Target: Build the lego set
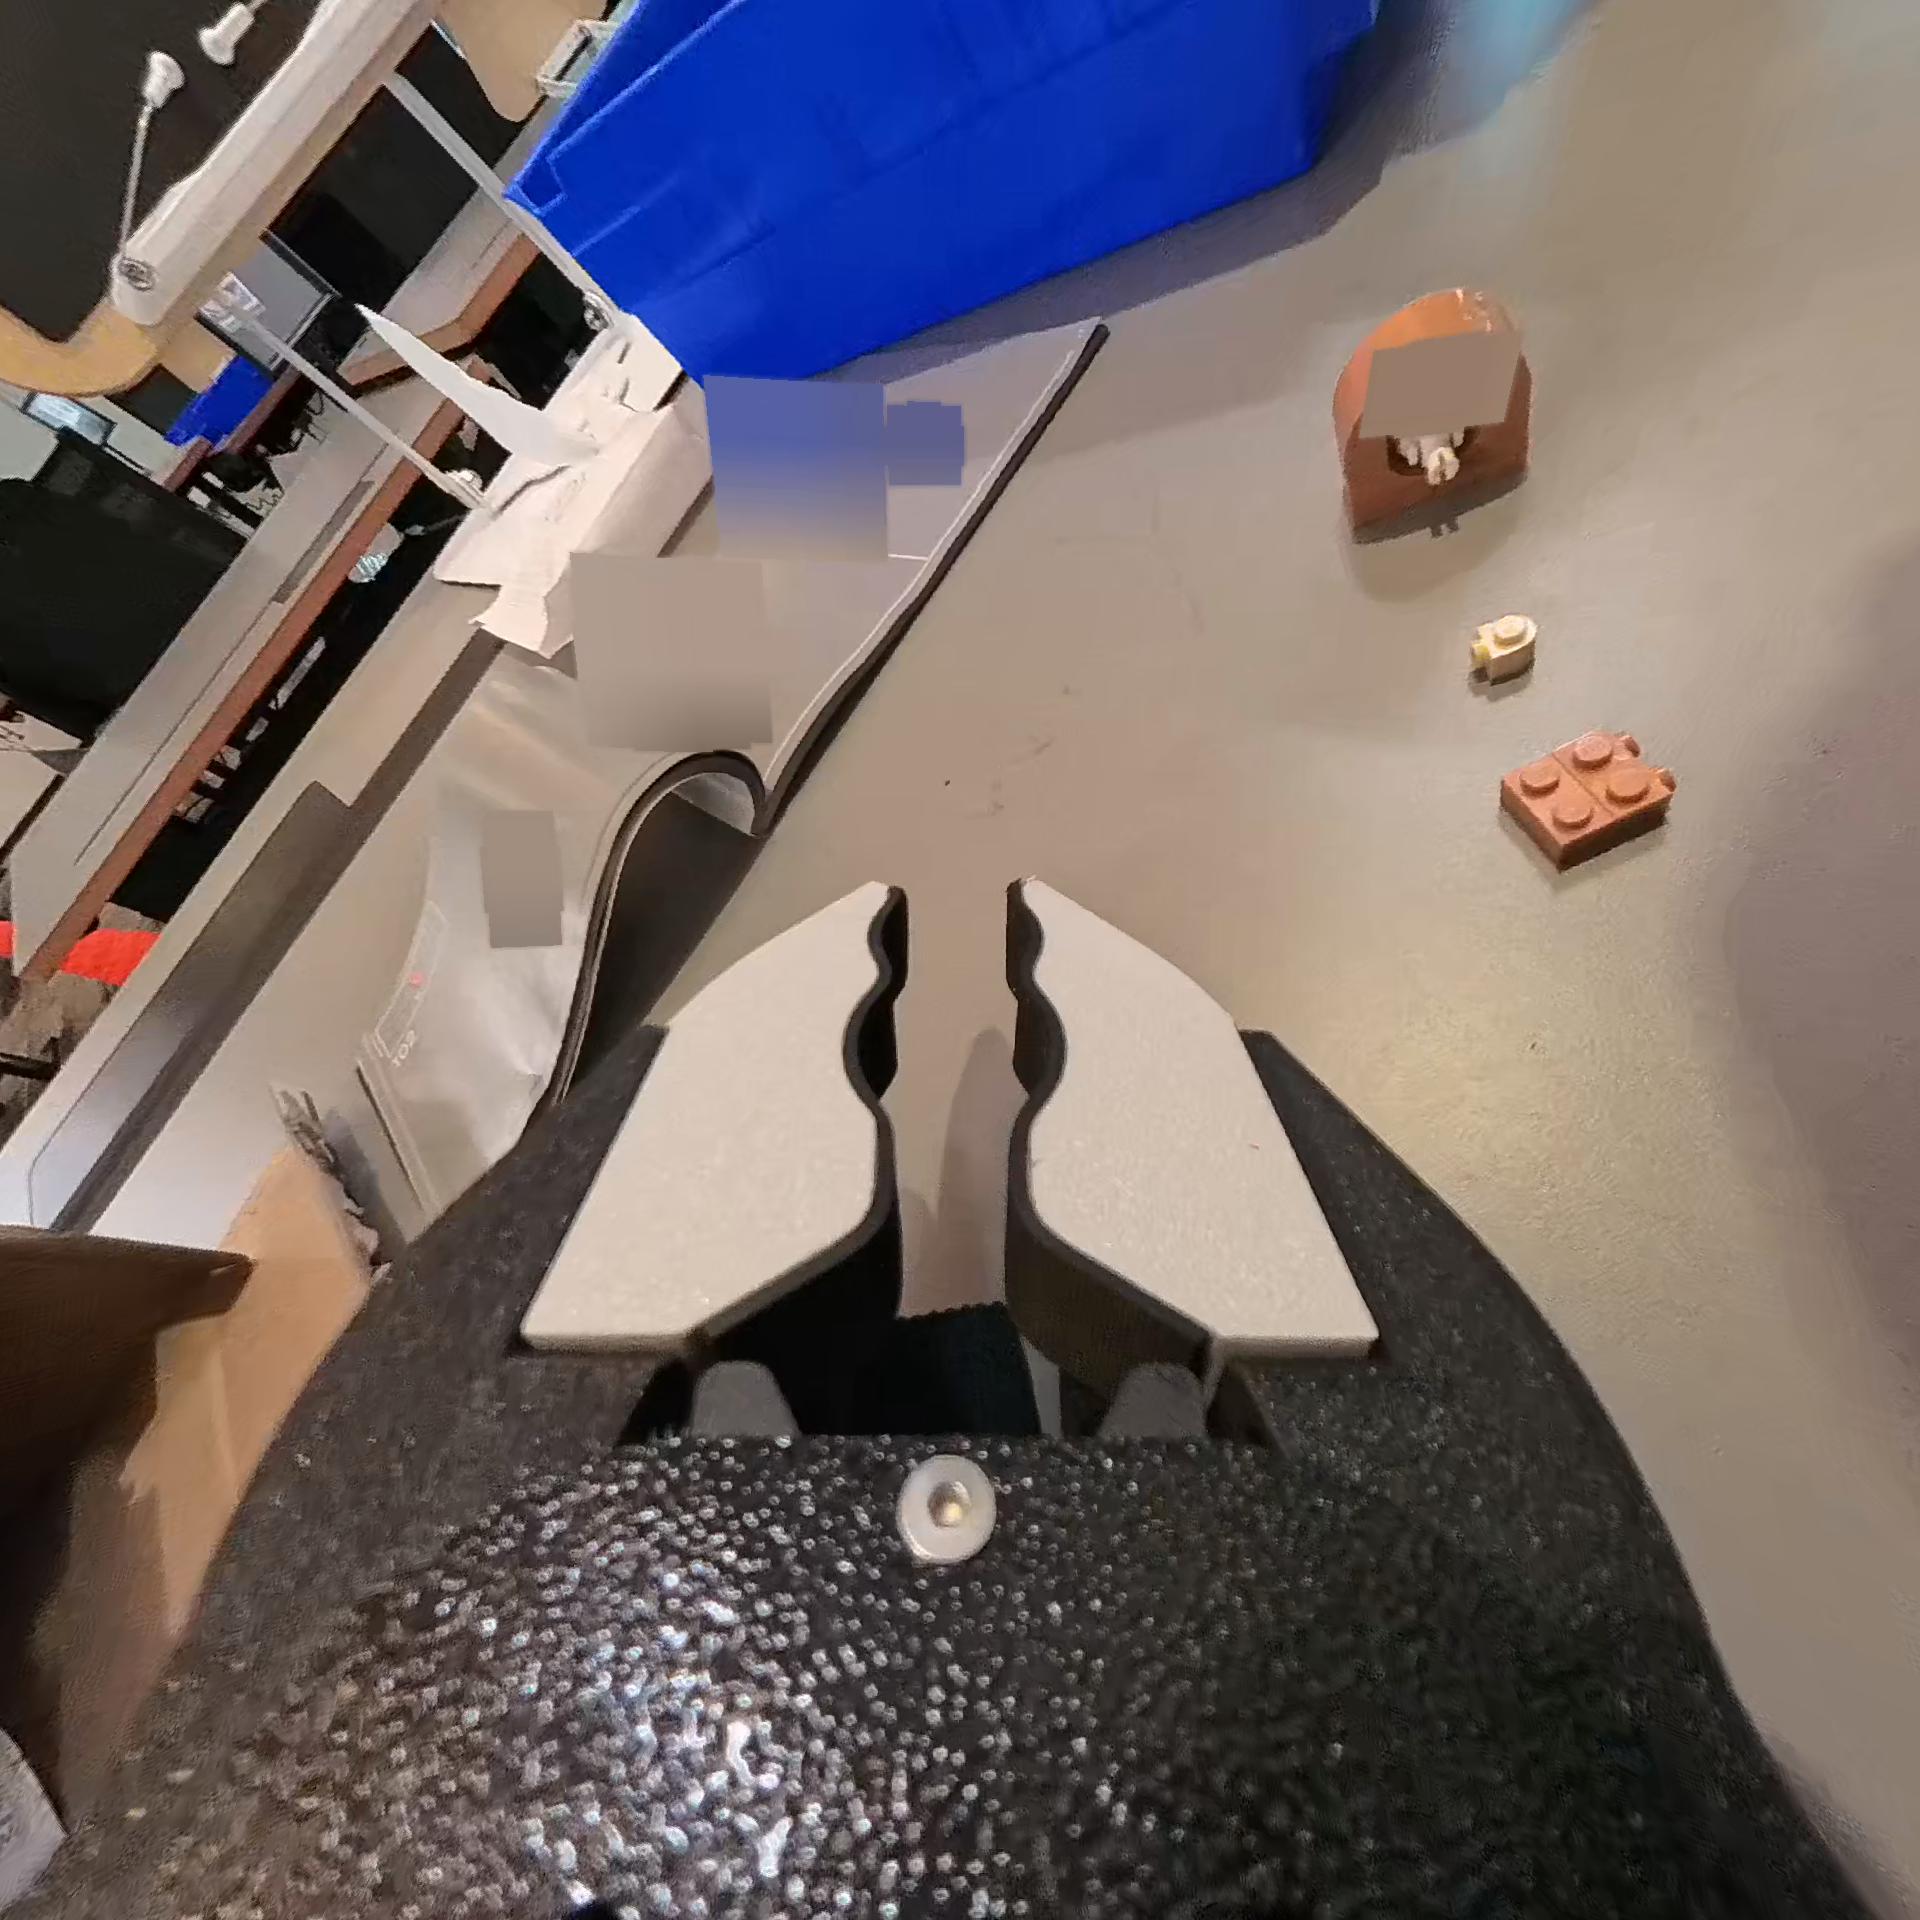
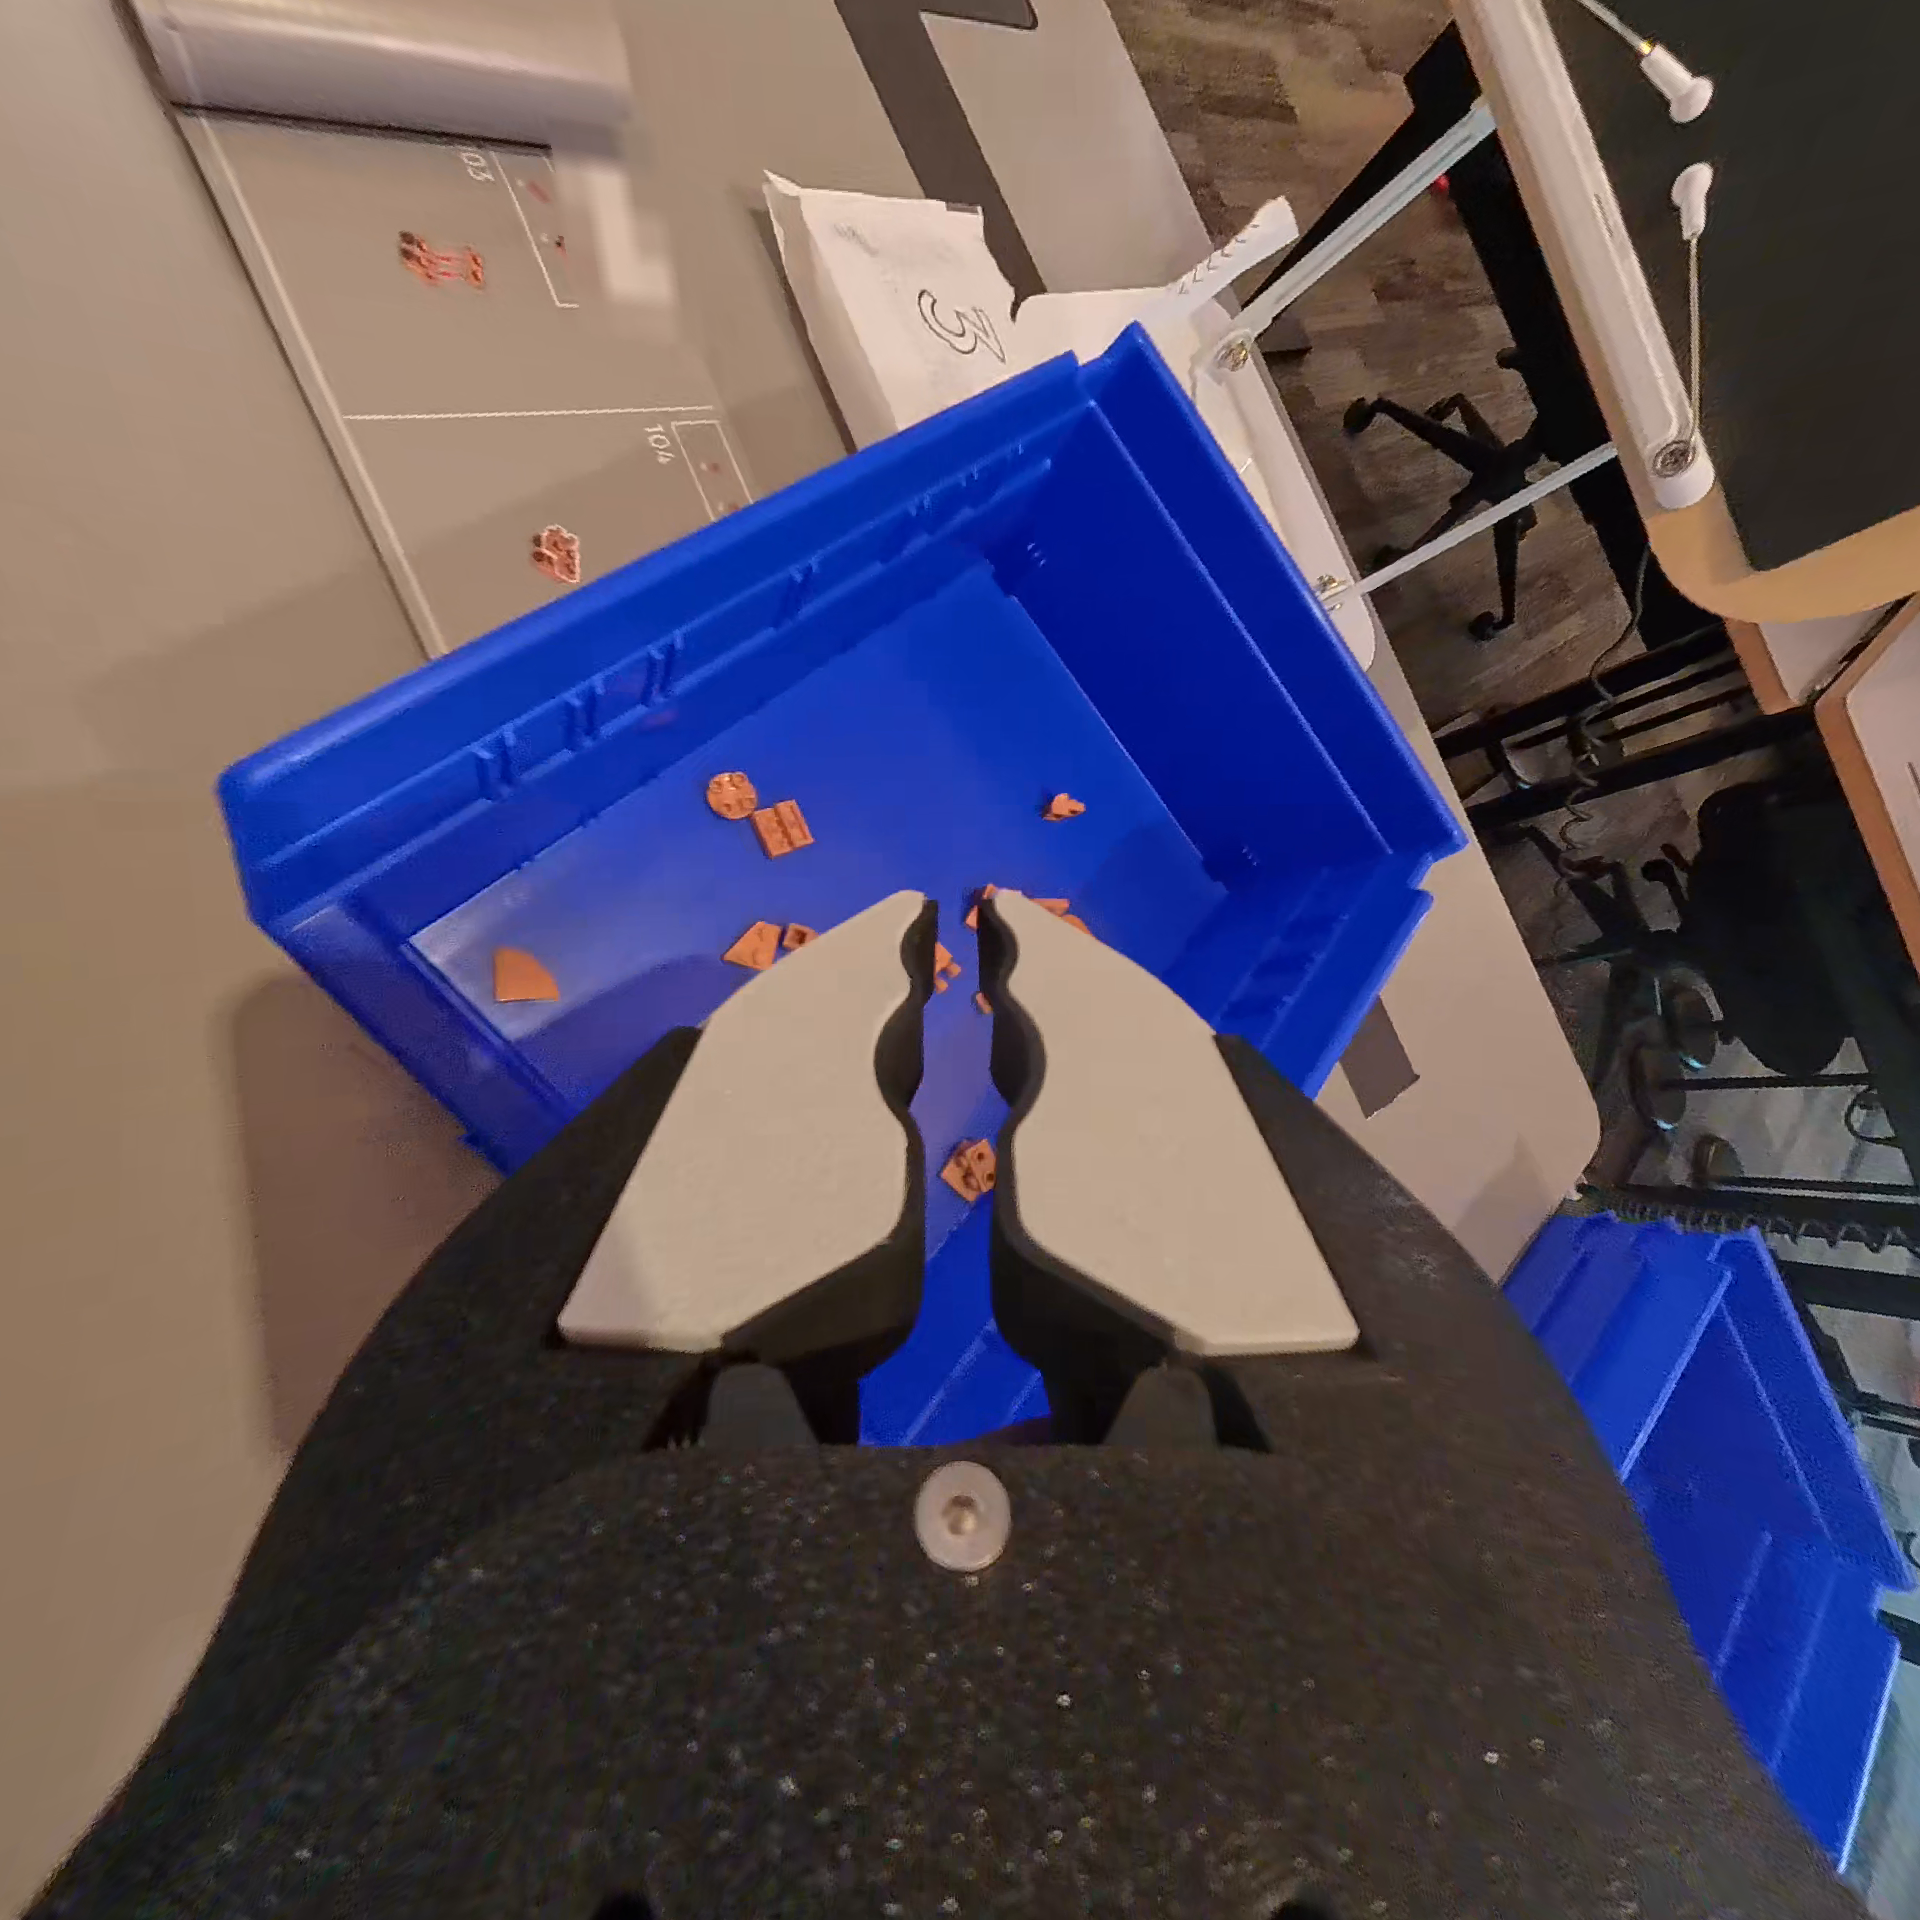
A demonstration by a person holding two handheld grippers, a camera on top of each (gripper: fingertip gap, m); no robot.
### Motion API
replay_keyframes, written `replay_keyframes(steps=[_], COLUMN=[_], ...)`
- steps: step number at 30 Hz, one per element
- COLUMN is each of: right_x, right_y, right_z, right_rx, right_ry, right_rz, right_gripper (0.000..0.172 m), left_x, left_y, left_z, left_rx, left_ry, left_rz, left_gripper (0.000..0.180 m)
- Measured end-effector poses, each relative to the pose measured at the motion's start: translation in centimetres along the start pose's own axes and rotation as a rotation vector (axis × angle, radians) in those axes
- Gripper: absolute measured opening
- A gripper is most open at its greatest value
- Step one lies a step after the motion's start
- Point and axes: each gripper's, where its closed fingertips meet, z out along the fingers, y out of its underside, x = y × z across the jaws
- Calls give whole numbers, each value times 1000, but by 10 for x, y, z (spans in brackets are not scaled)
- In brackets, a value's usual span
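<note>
The left tongs (image 1: 956, 899) are held parted and bare over the worktop (image 1: 1195, 1039); a brown plate (image 1: 1584, 795) lies far right. The right tongs (image 2: 954, 914), slightly parted and bare, are held above a blue bin (image 2: 727, 665) of orange bricks (image 2: 781, 829).

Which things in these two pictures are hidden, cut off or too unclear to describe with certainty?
- Left wrist view: the open grey booklet pages, covered by blurred patches.
- Left wrist view: the brown arched brick front, partly under a patch; the small white part inside is too small to identify.
- Left wrist view: the big blue plastic bin, cut by the top edge.
- Right wrist view: several small orange brick pieces in the bin, partly behind the right claw.
</note>
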Motion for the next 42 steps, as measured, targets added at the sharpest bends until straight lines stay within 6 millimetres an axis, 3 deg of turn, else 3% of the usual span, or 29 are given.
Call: replay_keyframes(steps=[5, 11, 15, 25, 31, 35, 38, 42], right_x=[-4, -18, -17, -11, 4, 16, 6, -5], right_y=[2, 23, 36, 35, 29, 52, 69, 84], right_z=[10, 9, 5, 13, 48, 82, 97, 110], right_rx=[-5, -70, -118, -147, -218, -375, -430, -484], right_ry=[-25, -66, -72, -74, -129, -224, -379, -479], right_rz=[-1, -11, -18, -57, -309, -559, -656, -649], right_gripper=[7, 8, 9, 12, 13, 15, 14, 19], left_x=[0, 2, 1, 2, 2, 2, 3, 4], left_y=[2, 5, 5, 4, 5, 4, 3, 3], left_z=[2, 5, 4, 4, 5, 3, 3, 2], left_rx=[-19, -47, -44, -37, -48, -35, -29, -27], left_ry=[-4, 4, 6, 3, 9, -2, -6, -3], left_rz=[4, 12, 7, 16, 15, 27, 34, 42], left_gripper=[17, 17, 17, 17, 17, 17, 17, 17])
